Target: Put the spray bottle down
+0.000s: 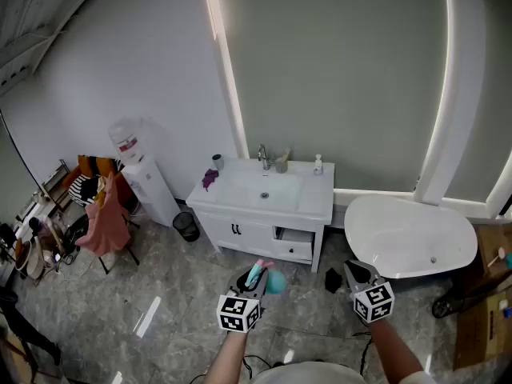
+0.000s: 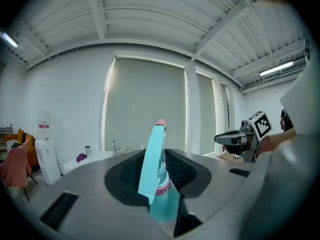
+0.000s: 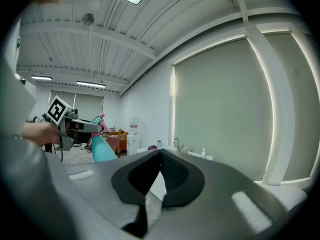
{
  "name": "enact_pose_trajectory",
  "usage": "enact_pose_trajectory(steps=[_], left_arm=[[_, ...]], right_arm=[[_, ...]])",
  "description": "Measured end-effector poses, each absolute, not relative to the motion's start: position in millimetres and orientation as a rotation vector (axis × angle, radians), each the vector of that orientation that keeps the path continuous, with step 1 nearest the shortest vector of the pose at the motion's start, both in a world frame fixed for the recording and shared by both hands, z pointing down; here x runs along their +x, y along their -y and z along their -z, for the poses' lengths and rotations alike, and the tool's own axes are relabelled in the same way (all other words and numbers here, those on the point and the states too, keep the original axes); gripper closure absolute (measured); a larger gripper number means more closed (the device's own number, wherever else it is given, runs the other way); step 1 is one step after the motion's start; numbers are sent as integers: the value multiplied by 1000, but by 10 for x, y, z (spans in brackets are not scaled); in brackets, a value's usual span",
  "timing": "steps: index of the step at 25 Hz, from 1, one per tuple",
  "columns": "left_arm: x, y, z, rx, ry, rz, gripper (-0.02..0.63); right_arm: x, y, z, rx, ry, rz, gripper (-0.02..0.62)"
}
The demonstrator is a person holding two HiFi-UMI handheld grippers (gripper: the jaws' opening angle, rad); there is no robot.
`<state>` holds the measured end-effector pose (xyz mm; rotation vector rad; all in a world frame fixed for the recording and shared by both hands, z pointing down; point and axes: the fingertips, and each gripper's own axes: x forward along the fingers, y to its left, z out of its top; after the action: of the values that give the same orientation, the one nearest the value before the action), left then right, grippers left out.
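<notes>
A teal spray bottle [image 1: 270,280] with a pink nozzle is held in the air in front of the white vanity [image 1: 320,206]. My left gripper [image 1: 250,282] is shut on it. In the left gripper view the spray bottle [image 2: 157,184] stands between the dark pads, its trigger head and pink tip pointing up and away. My right gripper [image 1: 358,277] hovers to the right, apart from the bottle. Its jaws [image 3: 160,156] meet at the tips with nothing between them. From the right gripper view the spray bottle [image 3: 101,148] and the left gripper [image 3: 80,126] show at the left.
The vanity carries a sink basin [image 1: 264,190], a tap, a soap bottle [image 1: 318,165] and a purple cloth [image 1: 210,179]. A white bathtub [image 1: 412,237] lies to the right. At the left are a water dispenser [image 1: 144,178], a small bin [image 1: 186,226] and a clothes-laden chair [image 1: 100,210].
</notes>
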<state>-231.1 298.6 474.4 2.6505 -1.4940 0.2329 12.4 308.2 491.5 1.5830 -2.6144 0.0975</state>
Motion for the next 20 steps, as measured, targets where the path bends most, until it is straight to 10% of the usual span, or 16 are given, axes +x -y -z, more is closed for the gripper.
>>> enact_pose_trajectory(steps=[20], left_arm=[[-2025, -3052, -4804, 2635, 1501, -240, 502]], right_arm=[[434, -3095, -5022, 1601, 2615, -128, 584]])
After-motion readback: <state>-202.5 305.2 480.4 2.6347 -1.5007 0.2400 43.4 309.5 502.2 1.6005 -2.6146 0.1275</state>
